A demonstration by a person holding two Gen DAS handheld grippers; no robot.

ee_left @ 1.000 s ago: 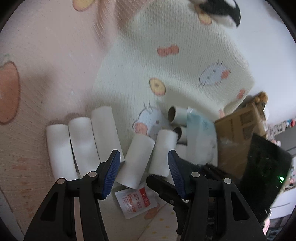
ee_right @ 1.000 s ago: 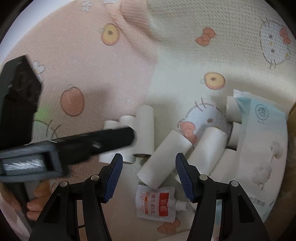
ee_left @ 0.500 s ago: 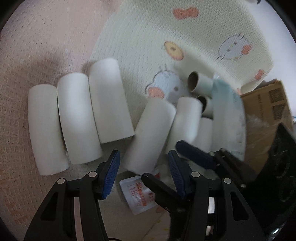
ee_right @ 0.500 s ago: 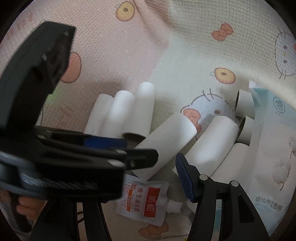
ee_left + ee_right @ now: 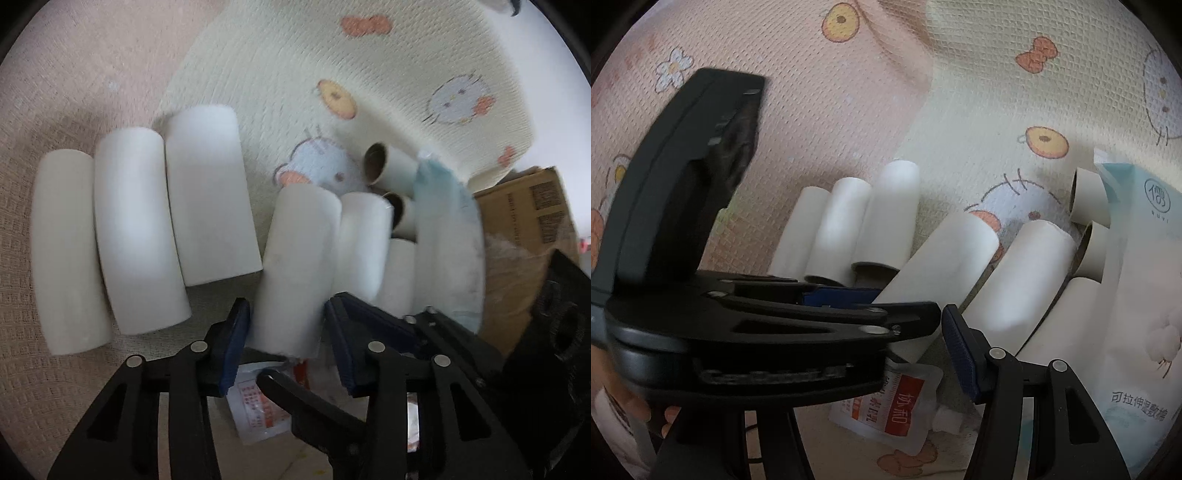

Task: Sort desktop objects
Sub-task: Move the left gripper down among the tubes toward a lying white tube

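Observation:
Several white paper rolls lie on a cartoon-print cloth. My left gripper straddles the near end of a tilted roll; its jaws are closing, and a thin gap still shows at each blue pad. That roll also shows in the right wrist view, beside the left gripper's black body. My right gripper stands open just beyond, with nothing between its fingers. Its left finger is hidden behind the left gripper. A white sachet with a red label lies under both.
Three rolls lie side by side at the left. Two more rolls, bare cardboard tubes and a blue-white tissue pack crowd the right. A cardboard box stands beyond them. A person's fingers show at the lower left.
My left gripper came down onto the rolls and its jaws have narrowed around the tilted roll. Its body has moved across the right wrist view, covering that gripper's left finger.

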